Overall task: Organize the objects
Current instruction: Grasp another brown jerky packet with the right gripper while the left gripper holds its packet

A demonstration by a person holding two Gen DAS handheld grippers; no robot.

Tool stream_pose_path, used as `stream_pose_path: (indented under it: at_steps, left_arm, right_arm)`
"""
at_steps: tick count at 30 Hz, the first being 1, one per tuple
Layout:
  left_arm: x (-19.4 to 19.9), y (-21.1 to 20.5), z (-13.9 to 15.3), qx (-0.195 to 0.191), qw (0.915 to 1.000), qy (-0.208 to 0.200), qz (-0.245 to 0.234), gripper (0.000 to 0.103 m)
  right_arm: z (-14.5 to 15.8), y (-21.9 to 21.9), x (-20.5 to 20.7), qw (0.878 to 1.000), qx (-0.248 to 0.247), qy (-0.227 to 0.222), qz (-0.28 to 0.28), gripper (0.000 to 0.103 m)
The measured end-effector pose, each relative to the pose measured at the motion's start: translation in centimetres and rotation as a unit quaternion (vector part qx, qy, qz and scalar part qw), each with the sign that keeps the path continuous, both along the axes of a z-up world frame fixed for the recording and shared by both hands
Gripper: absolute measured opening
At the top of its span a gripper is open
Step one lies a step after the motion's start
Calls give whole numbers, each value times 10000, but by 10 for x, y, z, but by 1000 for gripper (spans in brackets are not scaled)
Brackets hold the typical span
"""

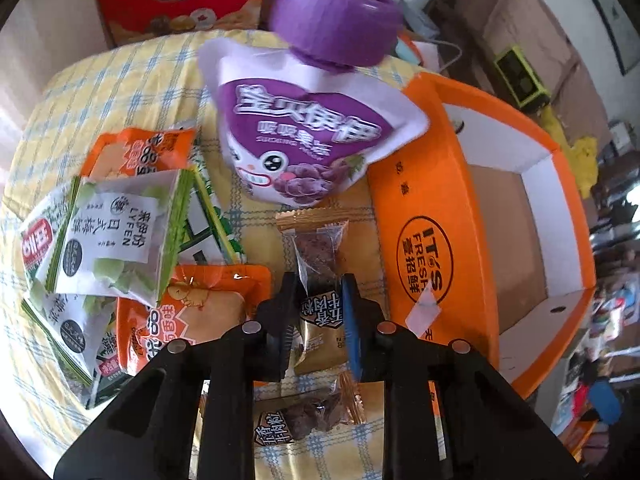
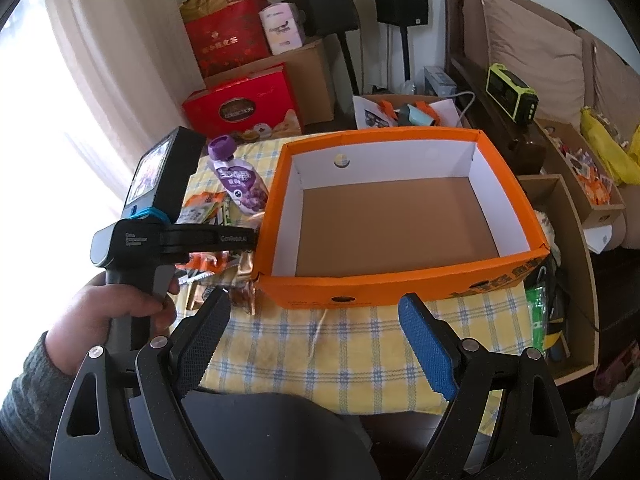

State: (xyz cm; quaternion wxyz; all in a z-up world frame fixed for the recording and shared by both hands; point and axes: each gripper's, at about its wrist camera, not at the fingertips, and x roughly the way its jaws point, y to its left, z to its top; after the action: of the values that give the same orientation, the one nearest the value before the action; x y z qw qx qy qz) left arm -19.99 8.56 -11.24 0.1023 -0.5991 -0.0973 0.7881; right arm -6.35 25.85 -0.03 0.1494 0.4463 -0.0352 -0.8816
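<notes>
My left gripper [image 1: 320,308] is shut on a brown candy packet [image 1: 318,272], just above the yellow checked cloth [image 1: 120,80]. A second brown candy [image 1: 308,416] lies below it. A purple spouted pouch [image 1: 304,132] lies ahead. Green and orange snack packets [image 1: 120,240] are piled to the left. The empty orange box [image 2: 400,280] stands to the right of the snacks and also shows in the left wrist view [image 1: 424,216]. My right gripper [image 2: 316,344] is open and empty in front of the box. The left gripper's body [image 2: 160,236] shows at the box's left side.
Red gift boxes [image 2: 244,108] and cardboard cartons stand behind the table. A sofa with a cushion [image 2: 532,52] and a green device [image 2: 512,92] are at the right. A low wooden shelf [image 2: 568,240] stands beside the table's right edge.
</notes>
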Motion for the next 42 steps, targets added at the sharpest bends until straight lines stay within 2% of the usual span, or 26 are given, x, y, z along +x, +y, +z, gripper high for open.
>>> stream_pose_path:
  at_steps: [4, 16, 19, 21, 24, 28, 33, 37, 39, 42]
  left_arm:
    - [3, -10, 8, 253, 9996, 75, 119, 19]
    - [38, -42, 63, 460, 9968, 657, -62, 19]
    - [49, -57, 77, 408, 9957, 822, -85, 19]
    - [55, -63, 82, 365, 9953, 897, -95, 19]
    - [68, -78, 89, 369, 9945, 982, -66, 19]
    - [84, -100, 95, 396, 9936, 1053, 29, 19]
    - [100, -122, 98, 405, 9927, 1128, 155, 19]
    - [110, -134, 96, 375, 9928, 1124, 184, 19]
    - [114, -138, 94, 346, 9929, 1120, 196, 19]
    - [121, -145, 91, 379, 9931, 1090, 223, 19]
  right_arm:
    - [-1, -2, -1, 10000, -12, -1, 10, 88]
    - [3, -26, -3, 9990, 62, 131, 431, 88]
    - [2, -38, -3, 9978, 69, 133, 652, 85]
    - [-1, -47, -4, 9965, 119, 125, 821, 78]
    - [-9, -63, -6, 9934, 182, 46, 1128, 72]
    - [-17, -87, -7, 9856, 343, 58, 1652, 69]
    - [-26, -114, -5, 9740, 541, 139, 2195, 56]
    - [-36, -131, -9, 9661, 647, 139, 2495, 56]
    - [-43, -139, -12, 9607, 753, 102, 2671, 48]
    - [-55, -151, -19, 9494, 1035, 27, 2965, 43]
